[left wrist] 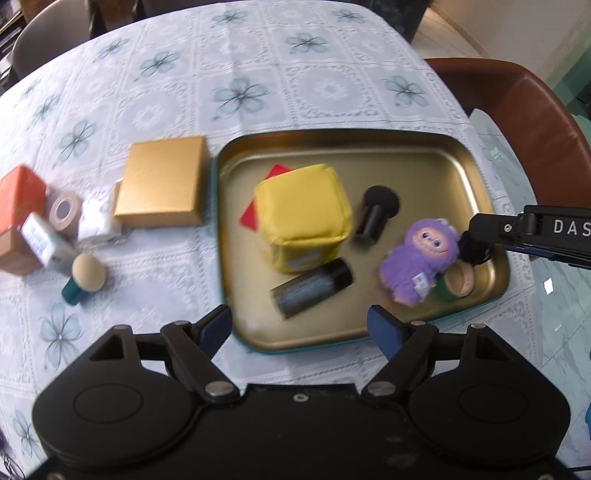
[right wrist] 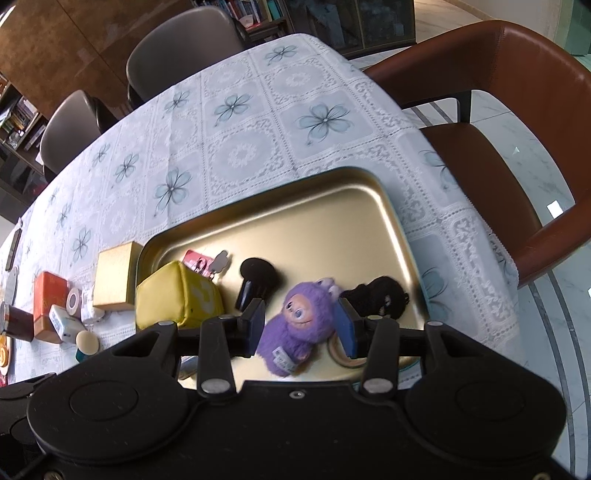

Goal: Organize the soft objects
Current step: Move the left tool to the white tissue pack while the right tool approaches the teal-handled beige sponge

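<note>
A table is seen covered by a white lace-patterned cloth printed with pale blue flowers. A brown leather chair is drawn up at its edge, two grey chairs stand at the far side, and bookshelves and a marbled floor are visible beyond.

A gold metal tray lies on the cloth, just ahead of the left gripper, whose fingers are spread wide with nothing between them. In the tray, ahead of those fingers, a yellow soft cube is set, with a black cylinder before it and a black brush beside it. A gold box and a cluster of small items, among them an orange box, are placed off the tray to the left of the fingers.

The purple plush toy lies in the tray between the fingers of the right gripper; the fingers are parted and stand on either side of the toy, apparently without pressing on it. A black plush lies just beyond the right finger, and a tape ring is partly hidden under the toy.
</note>
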A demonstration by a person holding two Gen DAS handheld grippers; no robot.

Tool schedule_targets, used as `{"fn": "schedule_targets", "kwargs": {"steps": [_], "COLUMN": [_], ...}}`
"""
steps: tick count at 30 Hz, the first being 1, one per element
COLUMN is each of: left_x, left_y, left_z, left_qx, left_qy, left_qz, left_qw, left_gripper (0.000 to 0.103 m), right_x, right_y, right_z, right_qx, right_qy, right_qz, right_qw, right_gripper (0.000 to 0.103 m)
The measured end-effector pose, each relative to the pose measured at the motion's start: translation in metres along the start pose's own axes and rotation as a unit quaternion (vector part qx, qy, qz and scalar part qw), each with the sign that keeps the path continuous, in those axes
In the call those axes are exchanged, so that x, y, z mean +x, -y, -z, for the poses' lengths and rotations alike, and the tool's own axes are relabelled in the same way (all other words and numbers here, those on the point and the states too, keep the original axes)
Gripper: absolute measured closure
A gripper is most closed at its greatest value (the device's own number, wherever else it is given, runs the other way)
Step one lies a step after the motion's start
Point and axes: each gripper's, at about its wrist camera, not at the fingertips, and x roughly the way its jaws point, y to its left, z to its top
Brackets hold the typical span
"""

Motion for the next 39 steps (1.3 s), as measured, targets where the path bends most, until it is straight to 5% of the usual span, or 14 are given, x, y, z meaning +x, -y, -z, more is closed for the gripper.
{"fn": "schedule_targets", "kwargs": {"steps": [11,25,39], "left_x": [-0.004,-0.009,-0.005], "left_y": [-0.088,-0.242,-0.317], "left_z": [0.033,0.069,0.082], "left_qx": [-0.035,-0.107,-0.105], "left_qy": [-0.011,-0.023,-0.03], "left_qz": [-0.033,-0.097,-0.085], "left_qw": [0.9988,0.9892,0.9904], "left_gripper": [0.023,0.022,0.022], "right_x": [0.009,0.053,0.117], "right_y": [-0.07,-0.219,-0.315], "right_z": [0.018,0.051,0.03], "right_qx": [-0.028,-0.115,-0.157], "right_qy": [-0.012,-0.054,-0.039], "right_qz": [0.002,-0.02,-0.004], "right_qw": [1.0,0.992,0.987], "right_gripper": [0.058,0.058,0.058]}}
